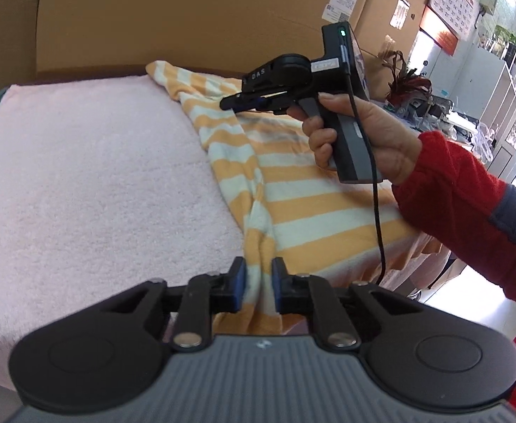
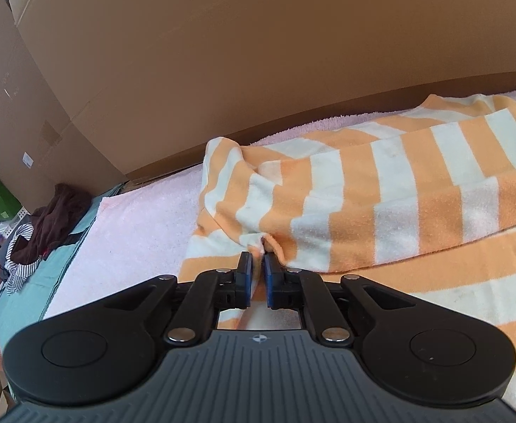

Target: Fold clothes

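Two claws are seen at one striped garment (image 1: 303, 211), orange and white, which lies on the right part of a pink towel (image 1: 92, 162) spread over the table.

Left claw (image 1: 259, 283): blue pads set either side of a raised ridge of the garment at its near edge. A gap shows between pads and cloth, so whether the fabric is pinched or only straddled cannot be told.

Right claw (image 2: 256, 269): jaws nearly together, a small pucker of striped cloth caught between the tips. It is judged to be clenched on the garment at a bunched spot toward the garment's far end. In the left wrist view this claw is seen held by a hand (image 1: 360, 134) in a red sleeve (image 1: 469, 204), above the garment's far half.

State of the garment: not flat. One layer is laid over another, with a long diagonal fold edge running across it; the far corner reaches toward the cardboard boxes (image 1: 187, 14) behind the garment. Stripes are skewed and wrinkled near the right claw.

Progress, as judged: a partial fold is present, but edges are not squared and no compact packet is formed. Left to do: the doubled layer to be aligned, smoothed, and folded down further.

Beyond the towel's left side, a dark heap of other clothes (image 2: 46, 218) is noted, loose and not folded.
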